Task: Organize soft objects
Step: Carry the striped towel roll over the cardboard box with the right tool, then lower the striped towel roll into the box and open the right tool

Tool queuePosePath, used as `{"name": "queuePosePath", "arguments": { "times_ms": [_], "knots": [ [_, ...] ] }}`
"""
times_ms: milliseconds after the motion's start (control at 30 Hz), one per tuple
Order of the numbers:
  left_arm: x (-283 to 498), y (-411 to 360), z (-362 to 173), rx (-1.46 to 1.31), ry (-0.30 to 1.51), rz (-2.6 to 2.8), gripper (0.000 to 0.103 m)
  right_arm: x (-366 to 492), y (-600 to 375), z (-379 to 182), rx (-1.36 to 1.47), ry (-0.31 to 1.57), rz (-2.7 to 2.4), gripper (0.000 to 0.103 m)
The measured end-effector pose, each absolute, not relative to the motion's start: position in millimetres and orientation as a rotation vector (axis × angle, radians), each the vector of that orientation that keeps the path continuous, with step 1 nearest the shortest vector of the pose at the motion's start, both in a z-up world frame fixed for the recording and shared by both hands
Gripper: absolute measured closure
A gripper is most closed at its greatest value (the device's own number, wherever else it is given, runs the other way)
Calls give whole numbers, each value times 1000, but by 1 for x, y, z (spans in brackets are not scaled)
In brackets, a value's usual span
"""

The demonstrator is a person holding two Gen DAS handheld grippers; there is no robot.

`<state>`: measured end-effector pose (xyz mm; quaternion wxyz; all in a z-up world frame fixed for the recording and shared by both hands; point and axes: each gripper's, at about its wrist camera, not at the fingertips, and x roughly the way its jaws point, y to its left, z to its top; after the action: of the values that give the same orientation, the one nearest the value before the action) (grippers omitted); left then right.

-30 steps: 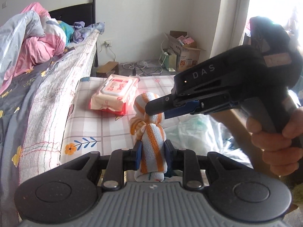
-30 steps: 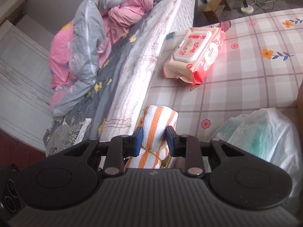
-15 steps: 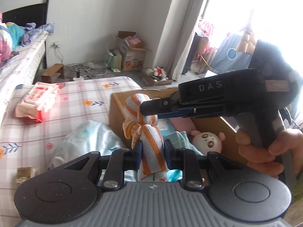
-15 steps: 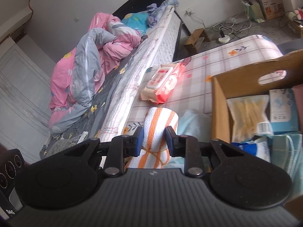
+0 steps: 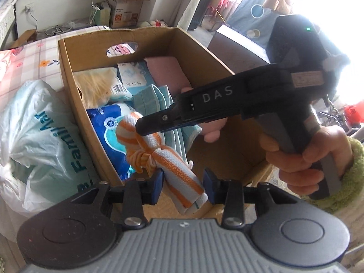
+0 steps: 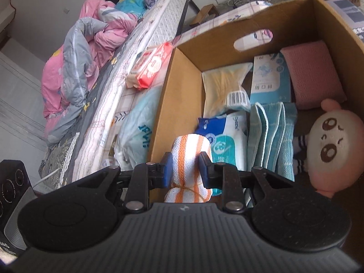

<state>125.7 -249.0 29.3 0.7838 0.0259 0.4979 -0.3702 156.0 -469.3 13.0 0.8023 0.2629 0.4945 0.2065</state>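
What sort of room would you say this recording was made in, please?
Most likely a home bedroom: a bed piled with a pink and grey quilt stands along the wall, and a cardboard box of soft household things, including a plush doll, sits beside it.

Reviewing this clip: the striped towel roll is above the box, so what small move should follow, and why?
Probably lower the right gripper and drop the orange-striped towel roll into the cardboard box. The left gripper has just been opening, its pads off the roll, and the right alone clamps it.
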Motion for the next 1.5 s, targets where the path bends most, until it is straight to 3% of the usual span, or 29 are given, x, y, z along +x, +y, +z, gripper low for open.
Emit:
{"name": "queuePosePath", "arguments": {
  "times_ms": [233, 733, 1333, 1500],
  "knots": [
    [114, -236, 26, 83, 1102, -819, 63, 157, -453, -17, 587, 1172, 545, 79],
    [87, -212, 50, 76, 1021, -842, 61, 153, -440, -23, 453, 1272, 531, 79],
    [78, -154, 54, 20, 937, -732, 57, 150, -408, -29, 221, 1317, 400, 79],
    [77, -135, 53, 11, 911, -687, 55, 146, -419, -12, 327, 1281, 365, 77]
  ]
}}
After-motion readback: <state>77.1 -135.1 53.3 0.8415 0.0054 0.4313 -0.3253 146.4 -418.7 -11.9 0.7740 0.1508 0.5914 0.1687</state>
